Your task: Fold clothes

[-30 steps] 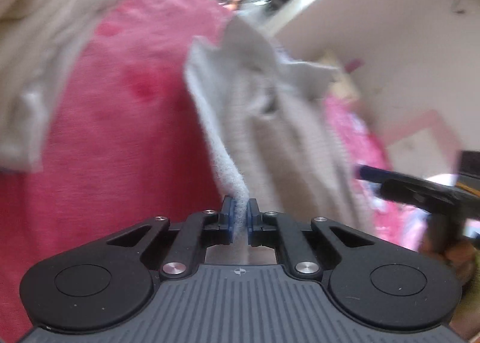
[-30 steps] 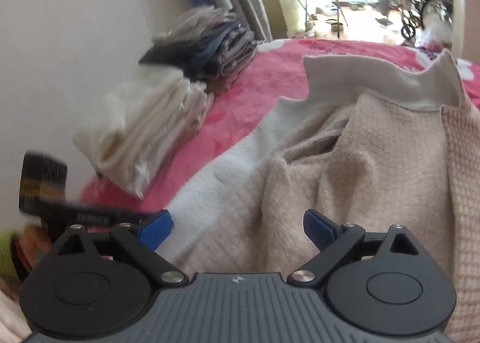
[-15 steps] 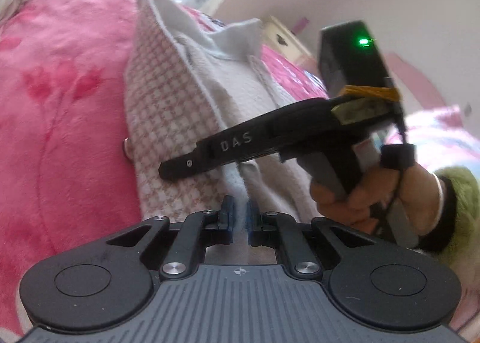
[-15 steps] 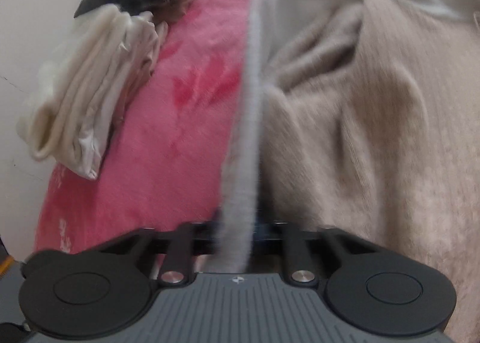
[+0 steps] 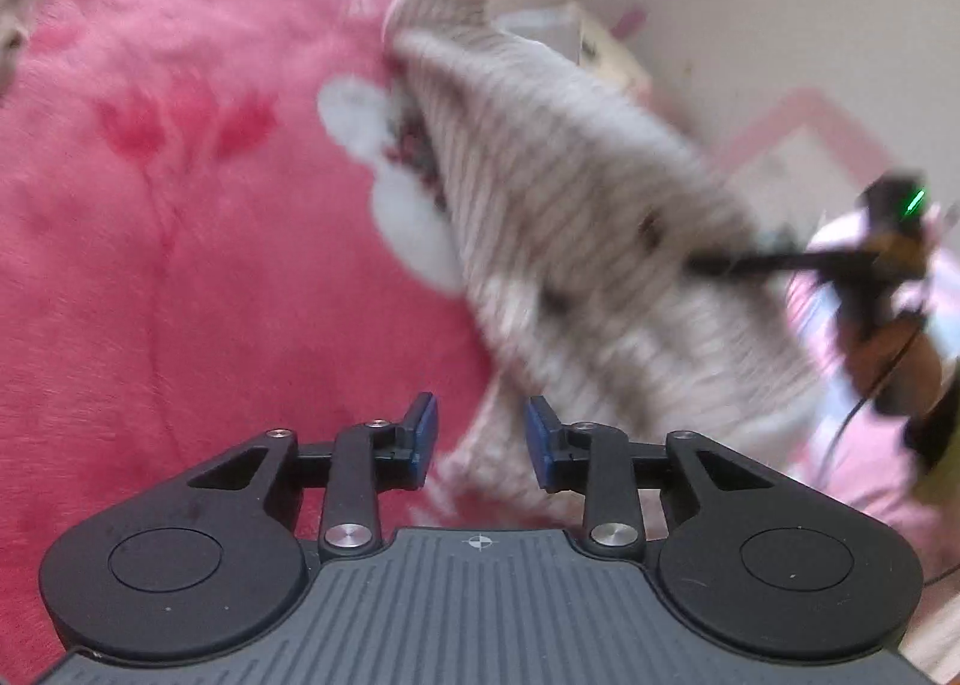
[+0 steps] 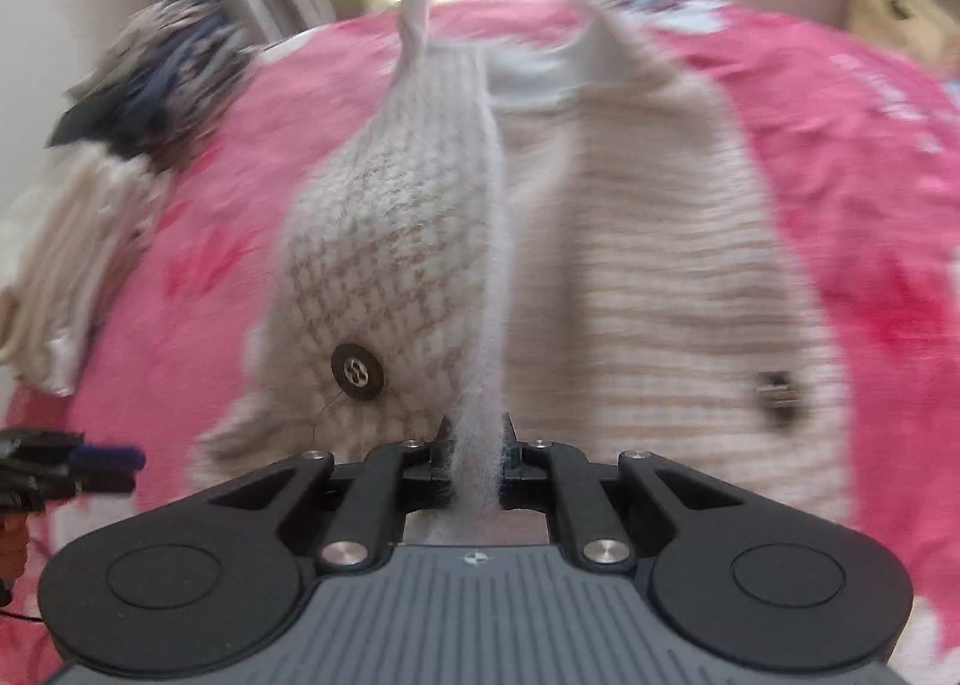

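A beige houndstooth jacket (image 6: 384,241) is lying mid-frame across a pink blanket (image 6: 840,157) while the right gripper (image 6: 477,460) is pinching its fleecy front edge and the left gripper (image 5: 480,439) is spread loose (judging by this, mid-fold), so the next move probably needs that edge laid flat.

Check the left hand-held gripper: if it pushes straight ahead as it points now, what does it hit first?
Most likely the beige checked jacket: its lower edge hangs between the open fingers of the left hand-held gripper. The frame is motion-blurred, so depth is uncertain. The pink blanket lies behind it.
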Tool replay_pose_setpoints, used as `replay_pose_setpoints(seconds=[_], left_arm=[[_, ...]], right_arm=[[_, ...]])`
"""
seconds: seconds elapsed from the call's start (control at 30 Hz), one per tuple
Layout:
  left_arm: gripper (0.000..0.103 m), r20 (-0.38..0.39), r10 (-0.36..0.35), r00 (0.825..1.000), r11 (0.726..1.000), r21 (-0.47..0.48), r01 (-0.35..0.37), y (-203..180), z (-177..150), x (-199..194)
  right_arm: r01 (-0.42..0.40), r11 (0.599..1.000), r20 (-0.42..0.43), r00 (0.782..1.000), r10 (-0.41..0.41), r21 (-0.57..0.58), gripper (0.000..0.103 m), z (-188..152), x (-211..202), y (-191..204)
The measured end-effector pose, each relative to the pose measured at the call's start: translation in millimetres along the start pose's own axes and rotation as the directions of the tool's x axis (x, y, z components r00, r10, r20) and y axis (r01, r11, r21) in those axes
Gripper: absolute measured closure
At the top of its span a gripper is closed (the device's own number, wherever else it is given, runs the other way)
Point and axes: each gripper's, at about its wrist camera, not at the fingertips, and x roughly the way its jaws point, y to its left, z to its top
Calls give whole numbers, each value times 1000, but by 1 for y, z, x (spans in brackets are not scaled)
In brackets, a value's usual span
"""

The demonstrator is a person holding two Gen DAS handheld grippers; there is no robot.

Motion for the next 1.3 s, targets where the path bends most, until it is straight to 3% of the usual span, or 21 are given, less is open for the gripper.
replay_pose_setpoints(seconds=[0.13,0.27,0.33,0.37,0.43,0.6,0.67,0.73,0.8,0.83,0.97,1.07,1.13,1.17,1.23,1.3], left_arm=[[60,-31,11,999,997,77,-9,-14,-4,21],[57,-15,38,999,989,146,-35,-31,-8,33],[66,12,68,998,982,178,-69,-39,-12,32],[80,24,79,997,979,189,-82,-42,-13,31],[89,41,95,995,976,192,-101,-44,-13,30],[88,-10,117,993,978,178,-113,-44,-9,28],[77,-39,125,991,979,164,-117,-42,-8,28],[77,2,110,994,988,108,-109,-39,-6,20],[85,60,91,994,995,42,-94,-36,-4,10],[95,90,84,992,996,9,-85,-35,-3,4],[98,209,62,976,992,-118,-38,-28,1,-16],[99,313,119,942,979,-197,-58,-13,16,-61],[99,396,183,900,967,-239,-91,1,33,-98],[99,443,219,869,960,-256,-112,8,45,-119],[99,541,295,787,944,-290,-155,21,75,-164],[99,635,370,678,926,-310,-215,25,108,-206]], right_arm=[[78,993,-19,997,-76,87,93,-5,6,-39],[48,989,-10,999,-47,137,92,-13,14,-48],[47,990,-5,999,-47,131,92,-13,16,-46],[45,990,-3,999,-45,132,91,-13,17,-46],[35,989,-1,999,-35,144,91,-11,17,-48],[14,987,13,1000,-17,159,91,-14,14,-54],[14,987,15,1000,-17,158,91,-16,14,-54],[17,988,16,1000,-19,155,89,-16,15,-53],[22,989,13,1000,-24,149,88,-16,17,-52],[26,989,11,1000,-28,148,88,-17,18,-52],[34,989,10,999,-35,142,88,-17,17,-50],[23,989,16,1000,-25,148,88,-17,14,-49],[7,988,20,1000,-10,155,87,-18,13,-49],[-1,988,21,1000,-2,157,88,-18,13,-49],[-10,988,20,1000,7,155,87,-18,13,-47],[-21,988,20,1000,18,151,87,-18,13,-45]])
